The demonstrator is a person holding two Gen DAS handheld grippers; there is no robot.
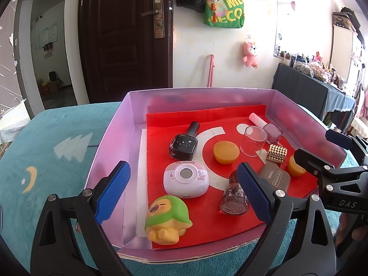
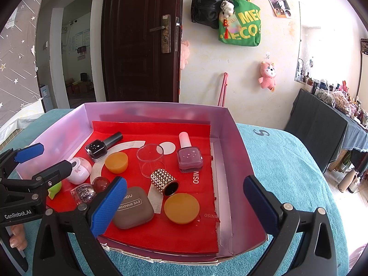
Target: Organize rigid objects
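Both the left tool (image 1: 184,195) and the right tool (image 2: 185,207) hover spread and empty at the near edge of the pink box (image 2: 232,142), where the eyeshadow case (image 2: 135,209), perhaps closed, lies on red paper (image 2: 161,234).

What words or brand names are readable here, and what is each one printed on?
"My Melody": white case.
"EYE SHADOW": brown compact; its brand word is partly hidden.
"MINISO": red liner.
"GenRobot.AI": left hand-held gripper.
"DAS": right hand-held gripper.
"MECO": green bag, partly covered.
Wall photos and notices: too small.
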